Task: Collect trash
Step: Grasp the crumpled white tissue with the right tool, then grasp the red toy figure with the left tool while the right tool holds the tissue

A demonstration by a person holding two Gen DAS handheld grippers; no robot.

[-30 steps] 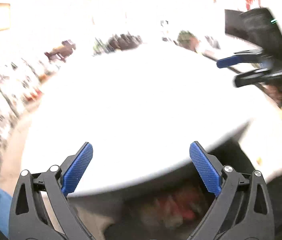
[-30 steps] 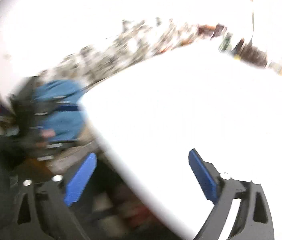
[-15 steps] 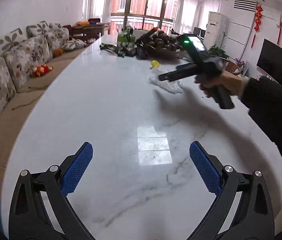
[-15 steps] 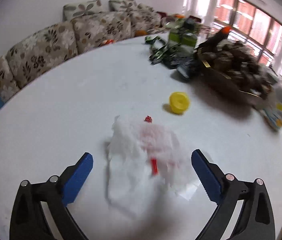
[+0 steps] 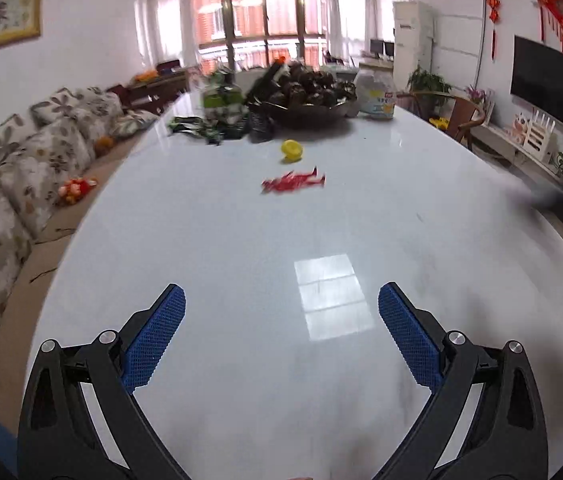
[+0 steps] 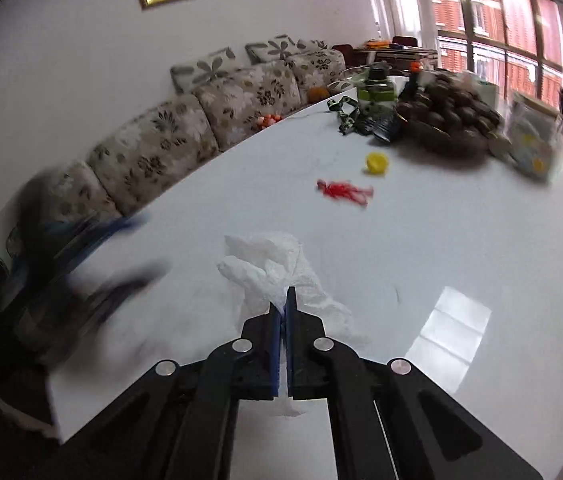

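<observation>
A crumpled white tissue (image 6: 277, 268) hangs pinched in the clenched right gripper (image 6: 284, 300) above the white table (image 6: 461, 248); its lower part is hidden behind the fingers. Farther off lie a motion-smeared red wrapper (image 6: 343, 191) and a yellow cap (image 6: 376, 163). The left gripper (image 5: 281, 312) stands wide apart, empty.

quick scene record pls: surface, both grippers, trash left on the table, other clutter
surface: white glossy table
right gripper: shut on crumpled white tissue
left gripper: open, empty, over bare tabletop
trash left: red wrapper; yellow cap beyond it
far end: dark bowl of brown fruit, green bottle, plastic bag
beside table: floral sofa
</observation>
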